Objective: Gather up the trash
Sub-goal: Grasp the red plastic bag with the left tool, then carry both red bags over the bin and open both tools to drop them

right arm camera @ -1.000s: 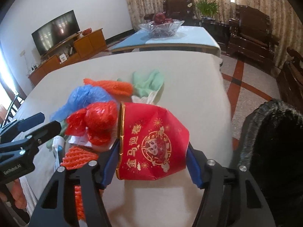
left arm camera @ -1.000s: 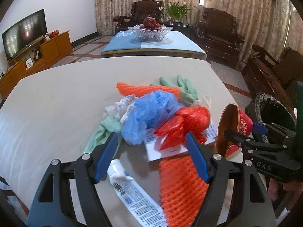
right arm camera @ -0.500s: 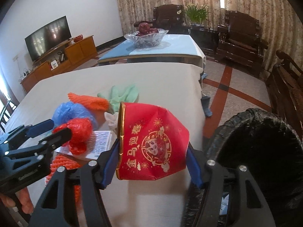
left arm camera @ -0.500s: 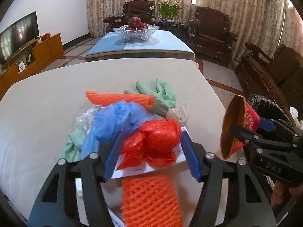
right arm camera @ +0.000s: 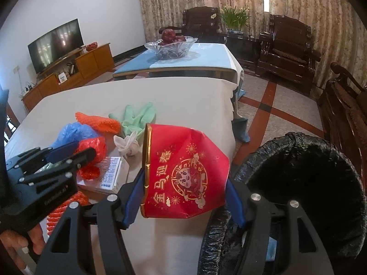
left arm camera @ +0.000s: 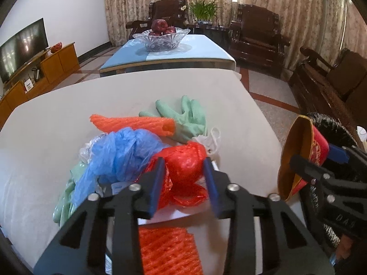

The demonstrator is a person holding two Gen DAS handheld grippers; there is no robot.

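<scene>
The left claw [left arm camera: 183, 178] has just been closing around the red plastic bag [left arm camera: 185, 165], which sits between its blue pads [left arm camera: 156, 183] on top of the litter pile; the pads look to be pressing into the crumpled film on both sides, so I read this as a grip taking hold. To do it well, the squeeze should catch a thick bunch of the bag, not a loose flap, and the lift should go straight up so the thin film does not drag the printed paper [right arm camera: 107, 171] under it or snag the blue plastic bag [left arm camera: 119, 153] beside it.

The right claw [right arm camera: 183, 197] is clamped on a red paper box [right arm camera: 183, 176] with a gold rim and gold print, its walls creased and partly crushed. It hangs at the worktop [left arm camera: 206, 87] edge, just beside the bin [right arm camera: 305, 174] lined with a black bag. It should be carried over the bin's mouth before the pads let go, since a light box can tip off the rim.

Left on the pale cloth are soft, limp things: an orange foam net sleeve [left arm camera: 133, 123], a second orange net [left arm camera: 167, 249] close to the camera, green gloves [left arm camera: 185, 114] and a knotted white rag [right arm camera: 127, 144].
</scene>
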